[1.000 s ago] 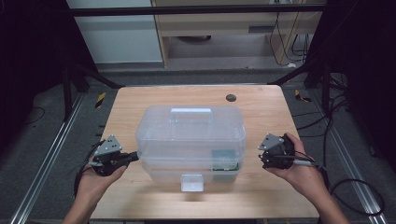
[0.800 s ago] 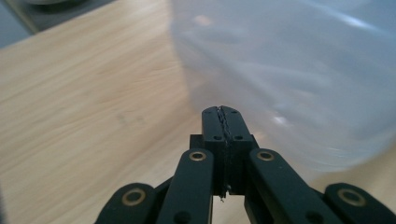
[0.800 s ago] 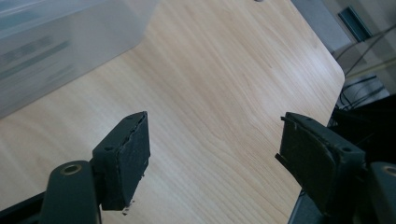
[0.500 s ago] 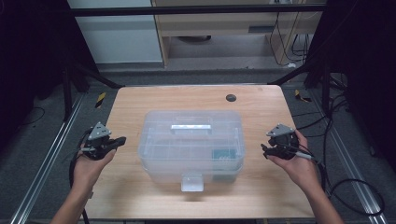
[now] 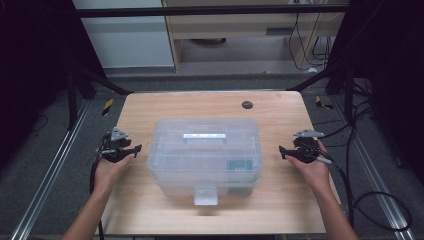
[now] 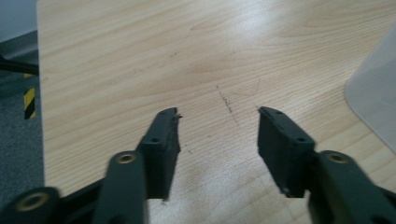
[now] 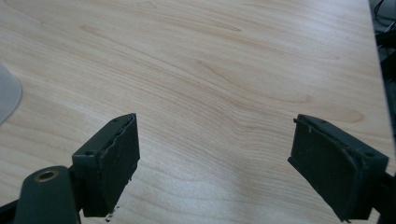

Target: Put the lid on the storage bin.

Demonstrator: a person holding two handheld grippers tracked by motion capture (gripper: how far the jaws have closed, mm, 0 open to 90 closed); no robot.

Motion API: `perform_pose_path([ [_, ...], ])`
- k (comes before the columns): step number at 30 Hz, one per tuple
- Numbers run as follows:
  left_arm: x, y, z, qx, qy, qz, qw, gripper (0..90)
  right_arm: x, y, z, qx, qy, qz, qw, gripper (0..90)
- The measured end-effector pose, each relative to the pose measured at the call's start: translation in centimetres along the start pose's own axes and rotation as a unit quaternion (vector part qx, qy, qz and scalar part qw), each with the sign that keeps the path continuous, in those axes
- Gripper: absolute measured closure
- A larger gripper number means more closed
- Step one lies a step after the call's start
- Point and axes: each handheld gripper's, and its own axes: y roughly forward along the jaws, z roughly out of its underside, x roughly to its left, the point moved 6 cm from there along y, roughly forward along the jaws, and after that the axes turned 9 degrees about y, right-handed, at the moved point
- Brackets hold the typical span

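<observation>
My left gripper (image 5: 134, 149) sits at the left side of the wooden table (image 5: 200, 102), held in my left hand (image 5: 112, 167). Its jaws have just been opening, and now they stand apart with nothing between them, just bare wood under them. The jaws point to the right, toward the clear plastic box (image 5: 205, 150). The box is near them but not touching. In the left gripper view I can see a pale corner of the box (image 6: 373, 107) at the right edge. The box sits in the middle of the table with its lid on. It has a handle (image 5: 204, 136) on top and a latch (image 5: 205, 195) on its near side. Something small and green (image 5: 239, 165) shows through its right part. A small dark round spot (image 5: 247, 105) is on the far part of the table. My right gripper (image 5: 284, 151) is at the right side of the box, in my right hand (image 5: 312, 167). Its jaws have just been opening too, and they stand wide with nothing in them. They point left at the box, near it but apart from it.
</observation>
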Motion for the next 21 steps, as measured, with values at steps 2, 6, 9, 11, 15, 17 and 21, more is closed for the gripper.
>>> perform_pose_path([
  [2,-0.1,0.6,0.3,0.007,-0.005,0.002,1.0,34.9,-0.2,0.5,0.2,0.0,0.013,-0.005,0.9999,12.9],
  [6,-0.3,1.4,0.7,0.012,-0.013,0.004,0.9998,28.9,-0.8,1.2,0.9,0.003,0.03,0.002,0.9995,12.4],
  [9,-0.5,2.0,1.0,0.015,-0.018,0.011,0.9997,26.8,-0.9,1.7,1.2,0.009,0.034,0.01,0.9993,12.1],
  [11,-0.7,2.3,1.1,0.014,-0.021,0.014,0.9996,25.5,-0.8,1.9,1.3,0.009,0.038,0.009,0.9992,11.7],
  [15,-1.3,2.7,1.2,0.011,-0.022,0.021,0.9995,22.8,-0.6,2.5,1.6,0.018,0.045,0.011,0.9988,10.2],
  [17,-1.3,2.8,1.3,0.01,-0.025,0.023,0.9994,21.4,-0.6,2.6,1.7,0.02,0.046,0.013,0.9987,9.5],
  [21,-1.5,3.1,1.6,-0.003,-0.033,0.023,0.9992,17.0,-0.5,2.7,1.6,0.022,0.048,0.014,0.9985,8.0],
])
